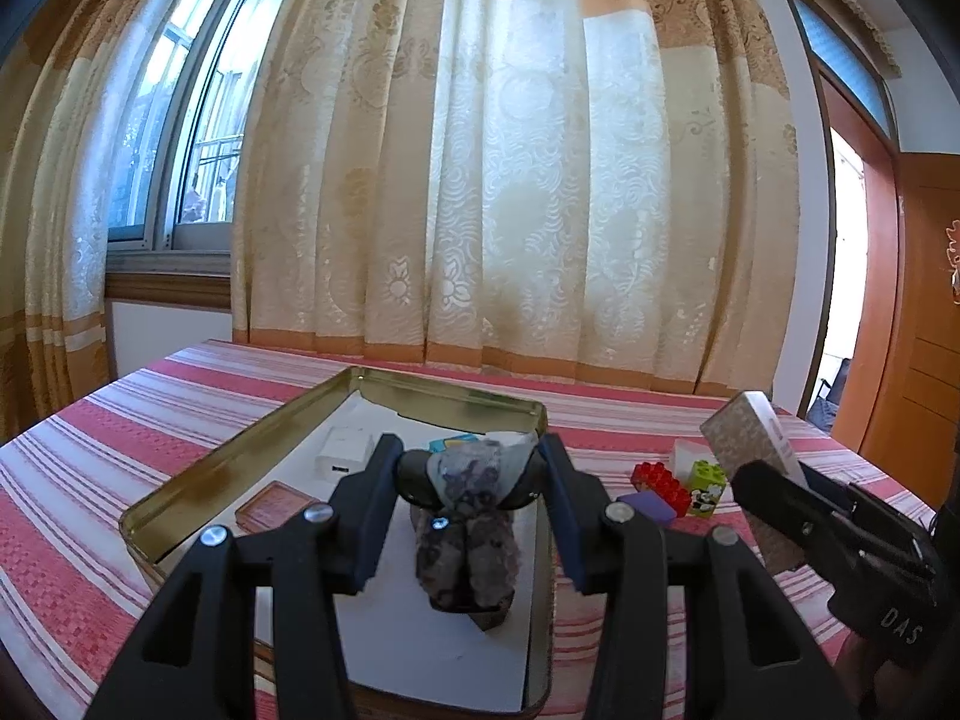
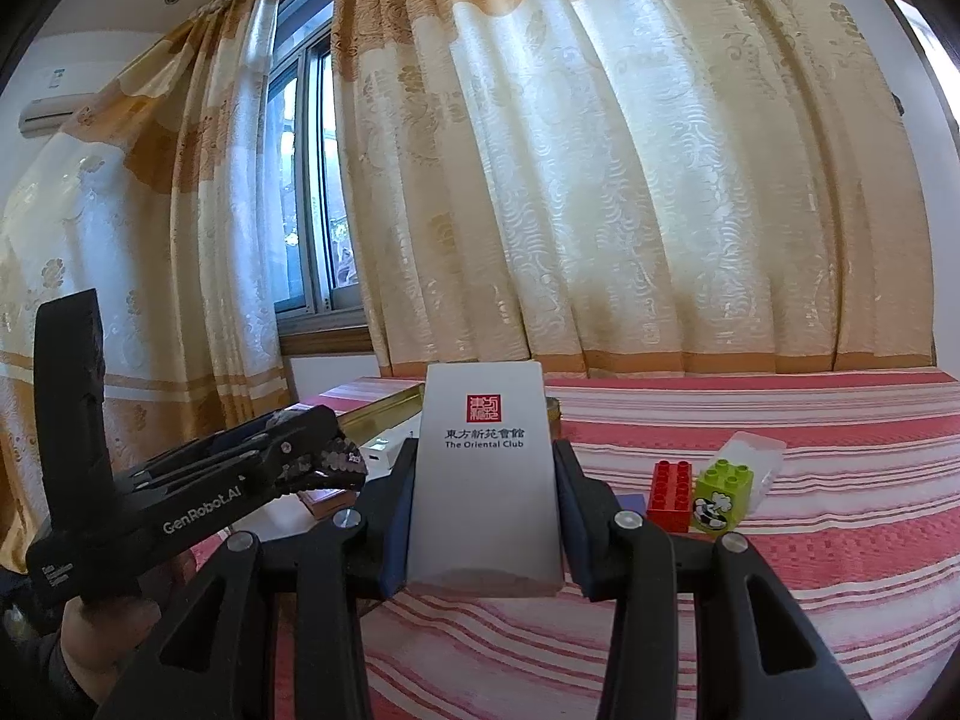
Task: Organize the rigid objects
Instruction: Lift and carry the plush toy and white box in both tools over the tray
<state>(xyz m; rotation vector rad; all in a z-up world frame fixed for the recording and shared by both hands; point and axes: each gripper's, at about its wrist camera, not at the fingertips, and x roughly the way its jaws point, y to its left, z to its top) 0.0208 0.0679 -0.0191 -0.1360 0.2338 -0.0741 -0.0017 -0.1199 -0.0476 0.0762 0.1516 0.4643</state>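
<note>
Both grippers are loaded, mid-carry — the step looks like dropping items into the gold tin (image 1: 252,450) on the striped cloth (image 1: 90,480).

Left gripper (image 1: 471,474) is clamped narrow on a dark, mottled grey lump (image 1: 468,528), maybe a rock, can't tell for sure; it hangs over the tin's white floor. Right gripper (image 2: 486,498) is clamped on a white box (image 2: 483,480) printed "The Oriental Club", held upright, just right of the tin, above the cloth.

Next, prob.: lower the lump into a free spot in the tin and let go, avoiding the white adapter (image 1: 345,450) and the small brown box (image 1: 273,504) already inside. Then bring the white box over the rim.

View diffs: the left wrist view shows the tin's inside and contents; the right wrist view shows only a strip of its rim. The right view gives the box's printed face — the left sees only its patterned side. Red brick (image 2: 669,495) and green brick (image 2: 723,492) sit on the cloth, not yet packed, clearer in the right view.
</note>
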